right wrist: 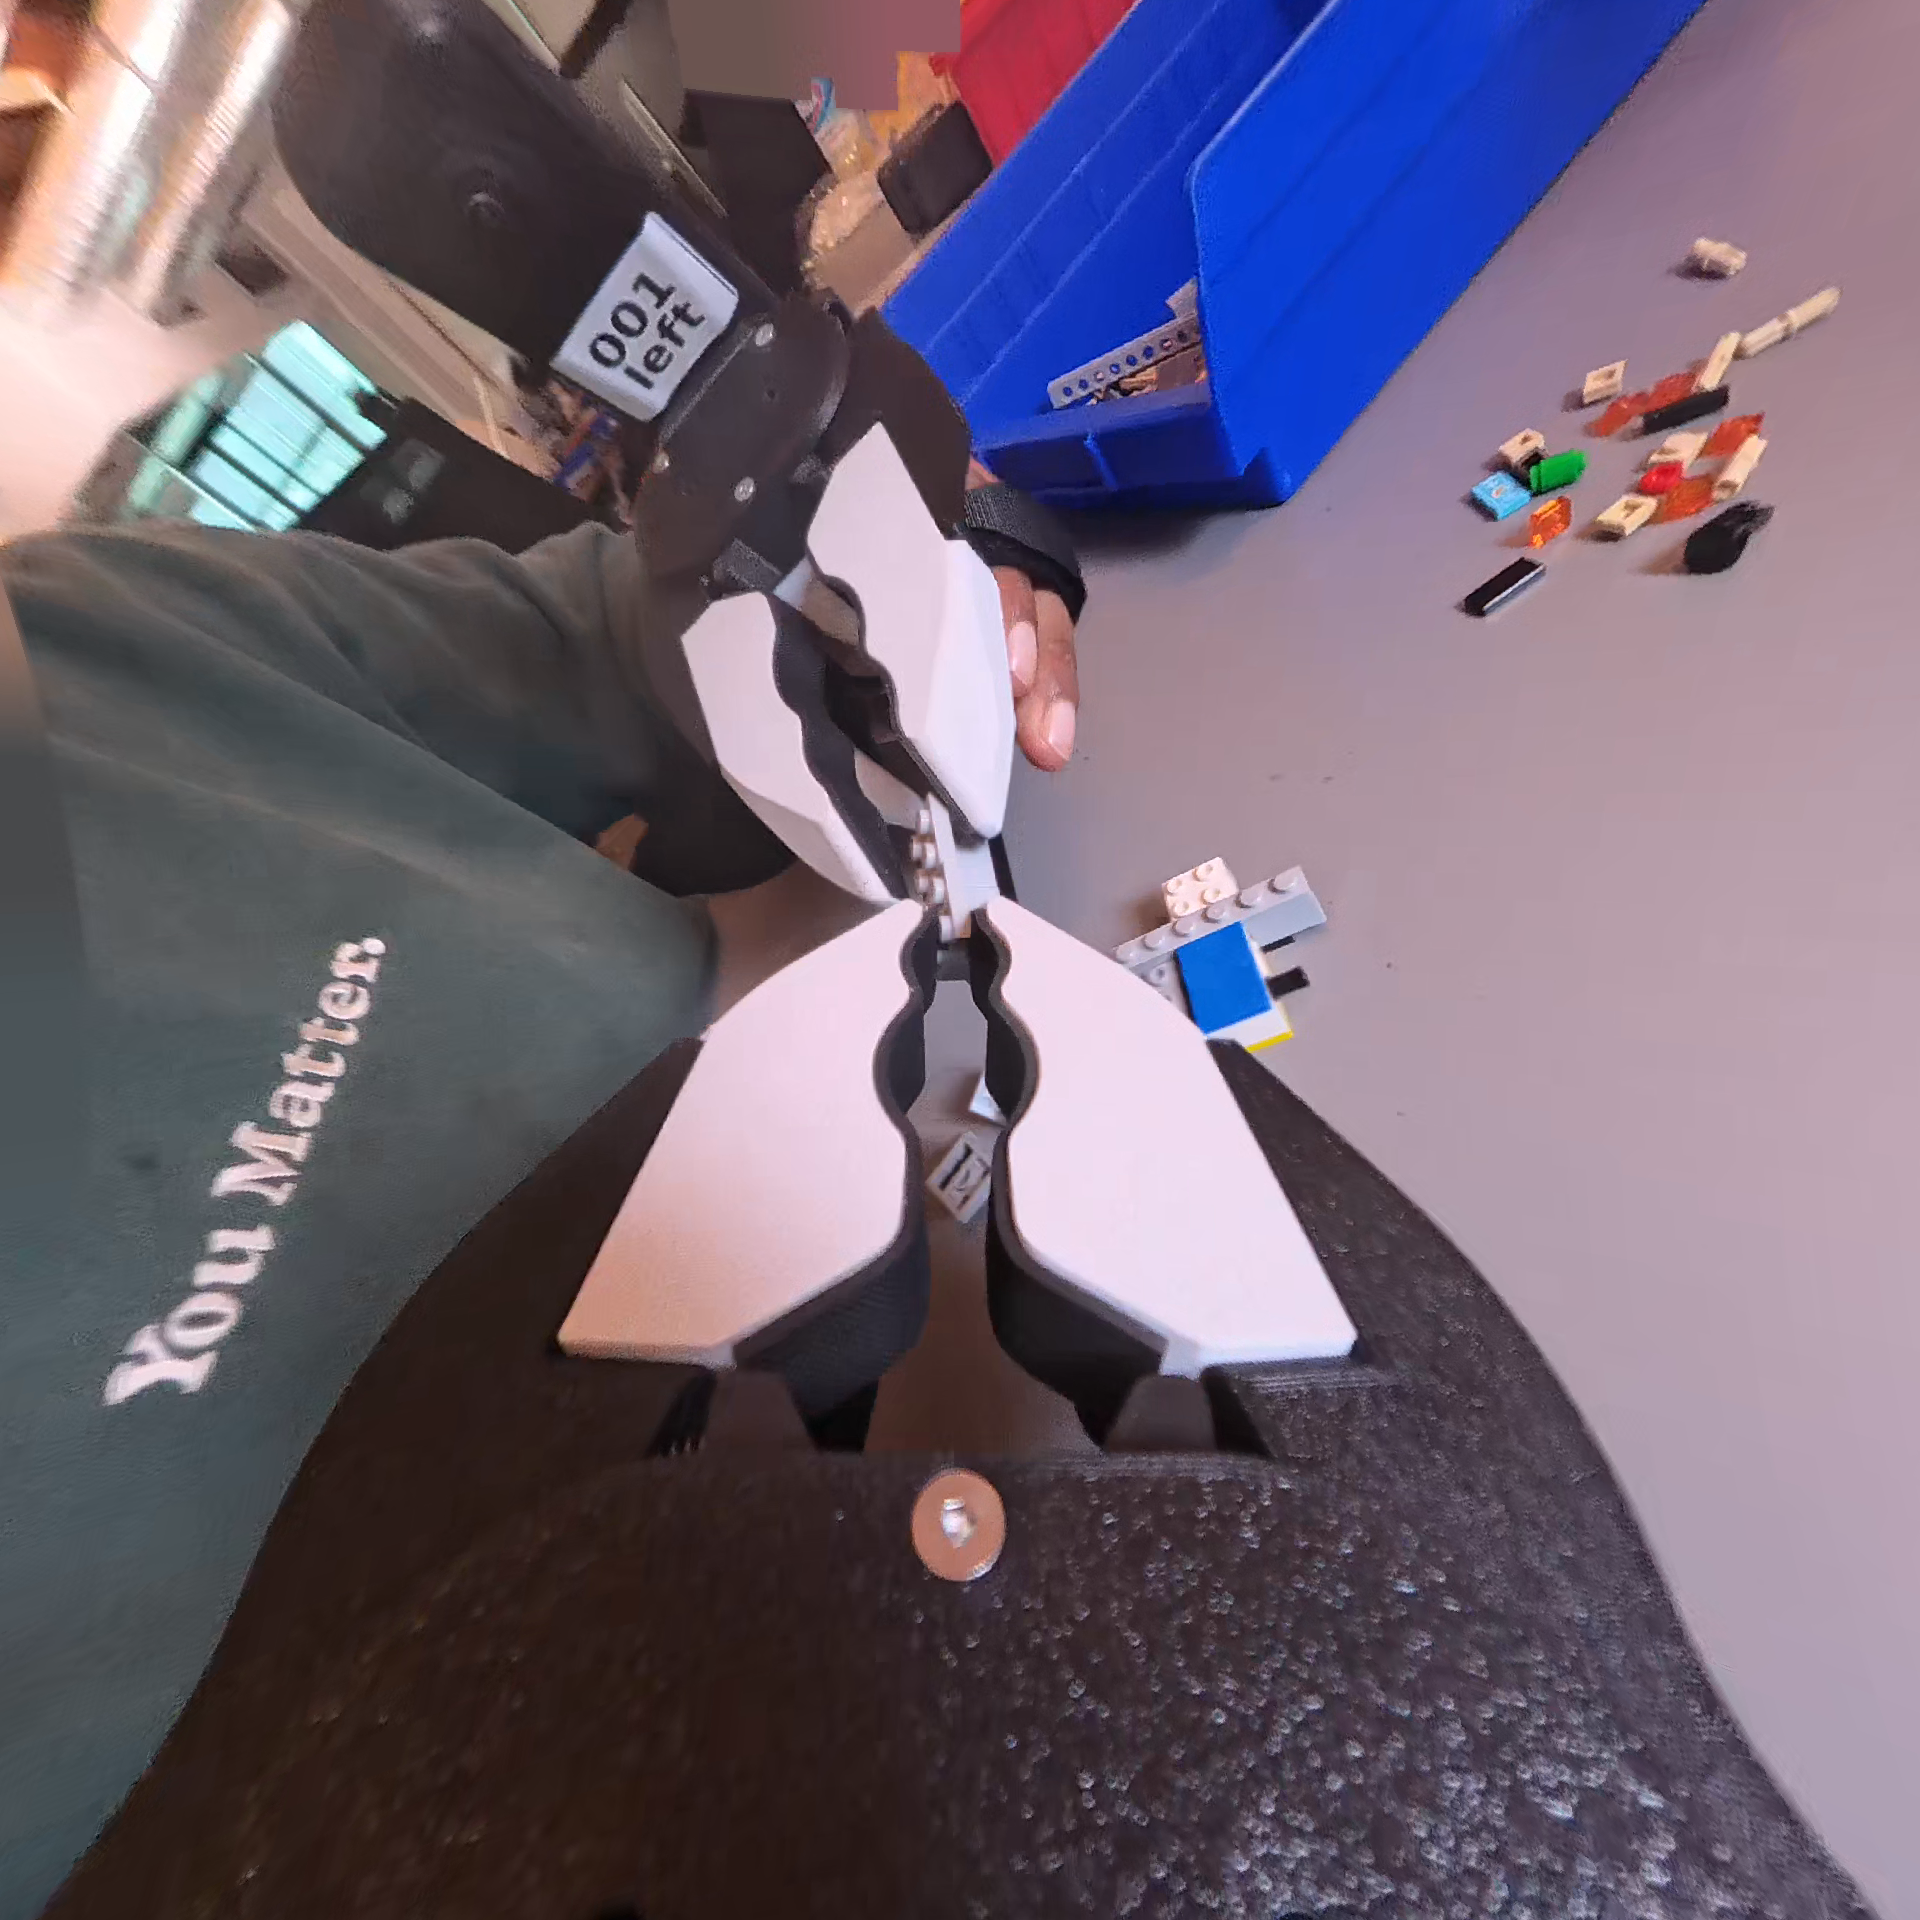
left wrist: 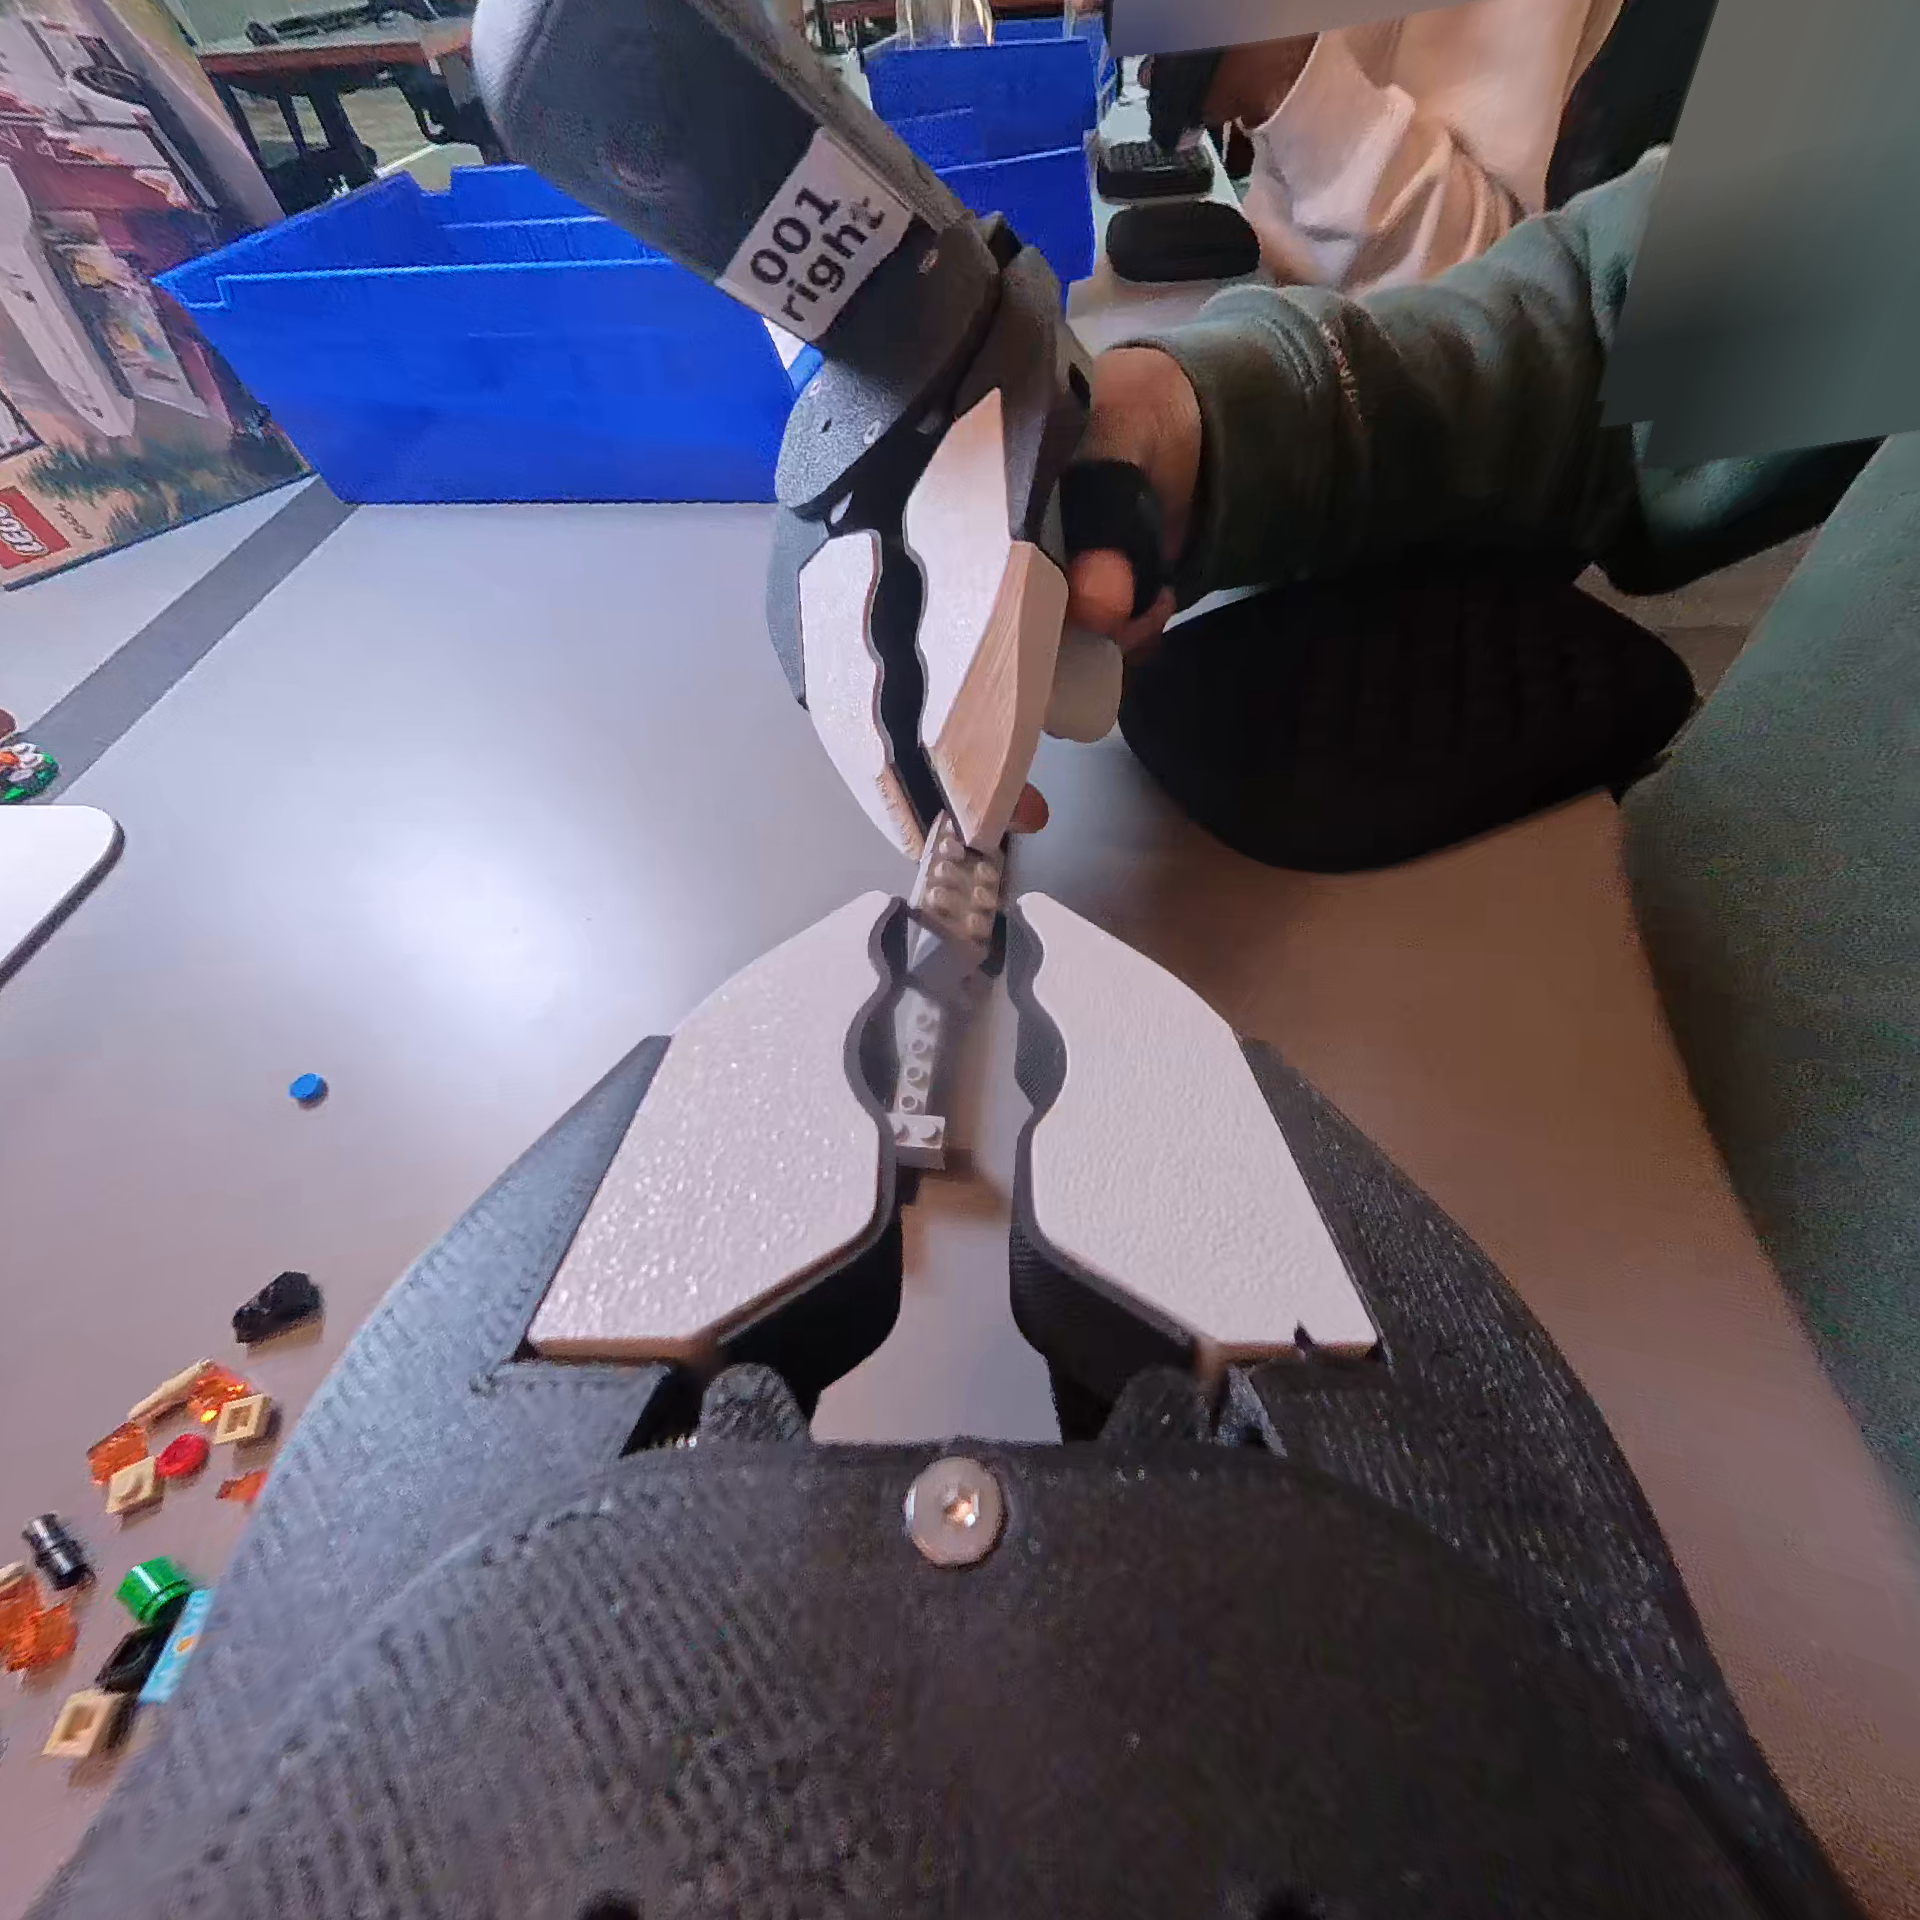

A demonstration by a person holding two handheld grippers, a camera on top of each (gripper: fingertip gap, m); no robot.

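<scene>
Both claws meet tip to tip above the grey table (right wrist: 1558, 935), each bracing one end of a grey studded brick assembly (left wrist: 961, 904). The left claw (left wrist: 951, 920) pinches its lower end; the right claw (right wrist: 951, 920) is pressed onto the studded plate on top. Beyond lie a small grey, blue and white build (right wrist: 1226, 956), scattered loose bricks (right wrist: 1652, 457) and blue bins (right wrist: 1247, 312).

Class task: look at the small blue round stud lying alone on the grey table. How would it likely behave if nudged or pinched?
The blue round stud looks tiny and flat, so probably very light and easily flicked across the smooth table. Lying flat, it would likely slide rather than roll. Its low profile may make pinching awkward.
</scene>
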